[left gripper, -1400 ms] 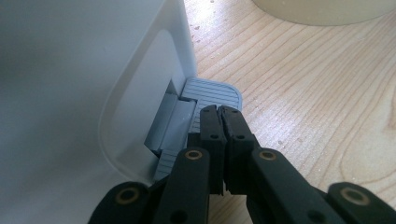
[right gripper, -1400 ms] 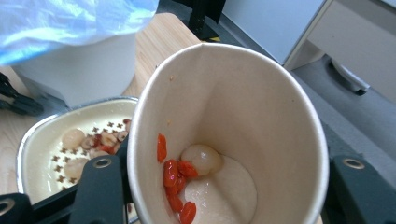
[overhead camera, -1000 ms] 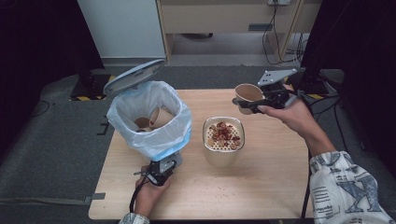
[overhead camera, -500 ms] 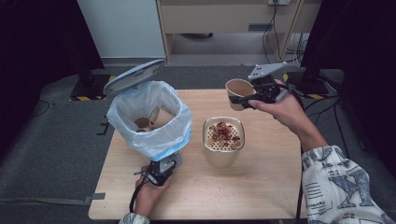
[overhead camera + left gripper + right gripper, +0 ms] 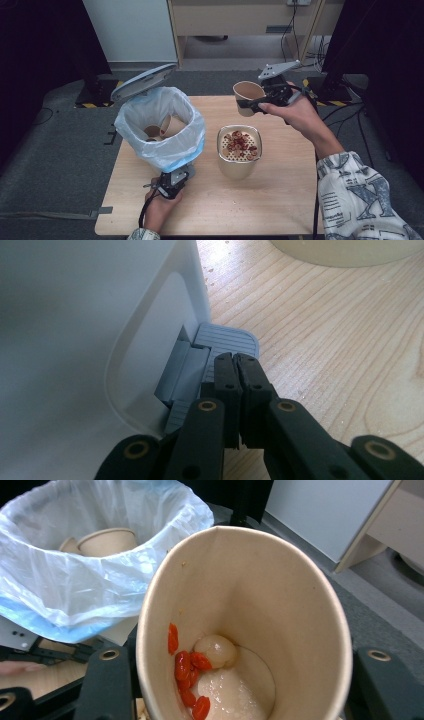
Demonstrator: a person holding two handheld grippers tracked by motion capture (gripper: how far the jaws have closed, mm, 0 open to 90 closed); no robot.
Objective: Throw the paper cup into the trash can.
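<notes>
Paper cup [image 5: 248, 96] sits clamped in our right hand-held gripper [image 5: 260, 102]; our left hand-held gripper [image 5: 236, 371], jaws closed empty, presses the bin pedal [image 5: 227, 342].

A wooden table [image 5: 280, 200] bears a lined bin [image 5: 162, 145] and a strainer-topped bowl [image 5: 239, 167].

The paper cup [image 5: 240, 625] runs off the bottom edge of the right gripper view, and its wall hides the jaws' tips. The bin [image 5: 90, 340] is cut off at the top and left of the left gripper view — a pale blur so close. In the high view the bag [image 5: 160, 145] hides all but the rims of the cups [image 5: 162, 127] inside.
</notes>
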